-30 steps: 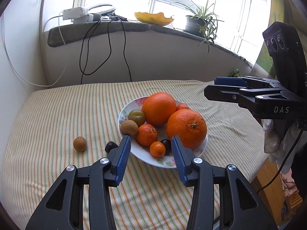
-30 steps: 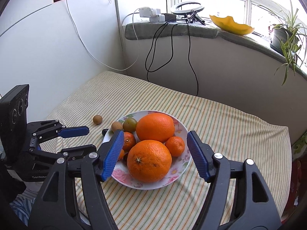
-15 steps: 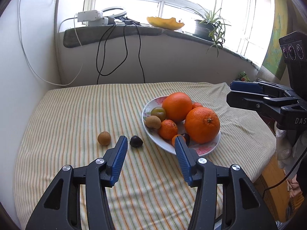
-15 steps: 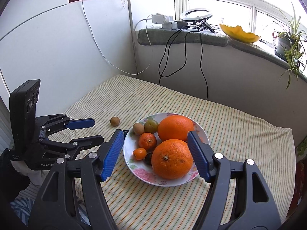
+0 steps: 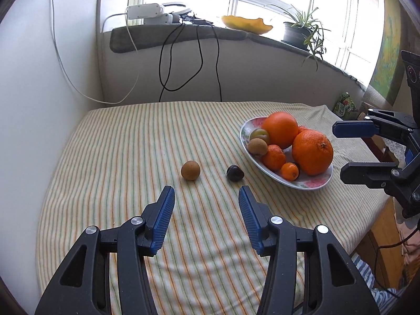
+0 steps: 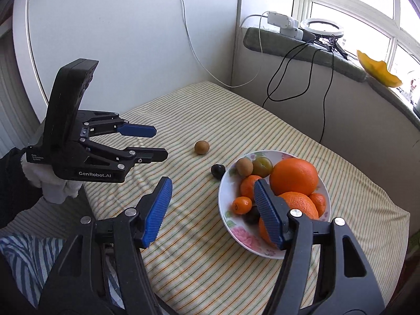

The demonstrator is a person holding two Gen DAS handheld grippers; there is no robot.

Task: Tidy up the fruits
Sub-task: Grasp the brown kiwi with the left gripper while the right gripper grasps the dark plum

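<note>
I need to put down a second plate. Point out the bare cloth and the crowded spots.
Bare striped cloth runs from the brown fruit to the white wall and back to the windowsill wall. More lies in front of the left tongs. Crowded: the plate, piled with oranges, with the dark fruit just beside its rim.

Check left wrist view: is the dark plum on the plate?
No, the dark plum lies on the striped cloth just outside the plate rim, beside a loose kiwi.
</note>
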